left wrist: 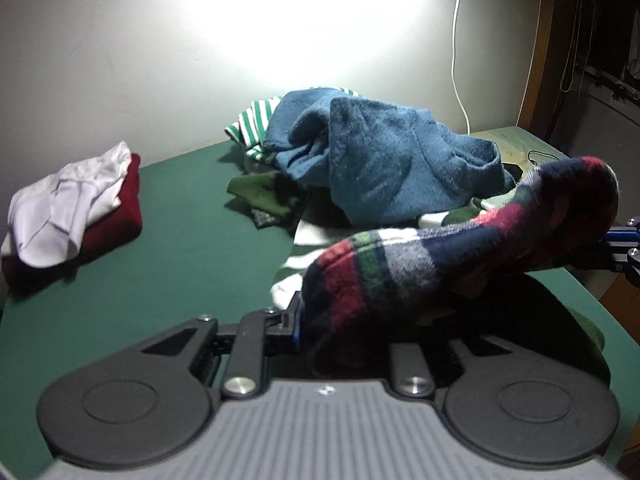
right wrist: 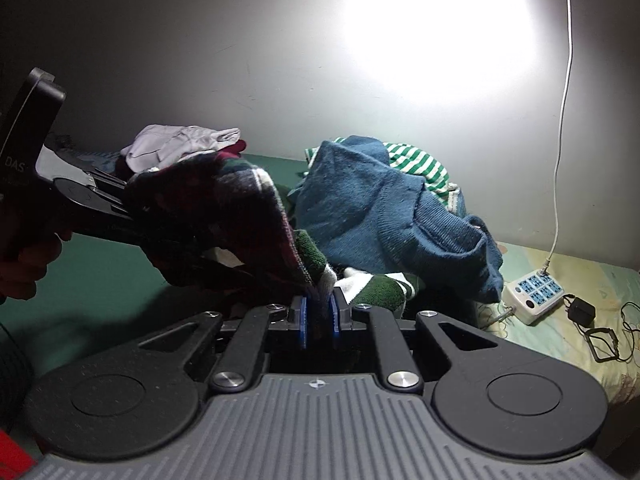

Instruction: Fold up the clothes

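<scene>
A red, navy, white and green plaid garment [left wrist: 440, 256] hangs bunched between my two grippers above the green bed surface [left wrist: 180, 260]. My left gripper [left wrist: 320, 320] is shut on one end; the cloth drapes over its fingers and hides the tips. The other end runs to my right gripper [left wrist: 624, 240] at the right edge. In the right wrist view the right gripper [right wrist: 319, 308] has its blue pads [right wrist: 303, 322] pressed on a fold of the plaid garment [right wrist: 224, 200]. The left gripper [right wrist: 132, 208] is at the left, mostly buried in cloth, with a hand [right wrist: 24, 264] on its handle.
A loose heap lies behind: blue knit sweater [left wrist: 392, 160], green-and-white striped top [left wrist: 256, 120], dark green garment [left wrist: 268, 192]. A white item on a maroon one [left wrist: 68, 200] forms a folded stack at the left. A power strip [right wrist: 534, 294], cable [right wrist: 560, 140] and charger lie at the right.
</scene>
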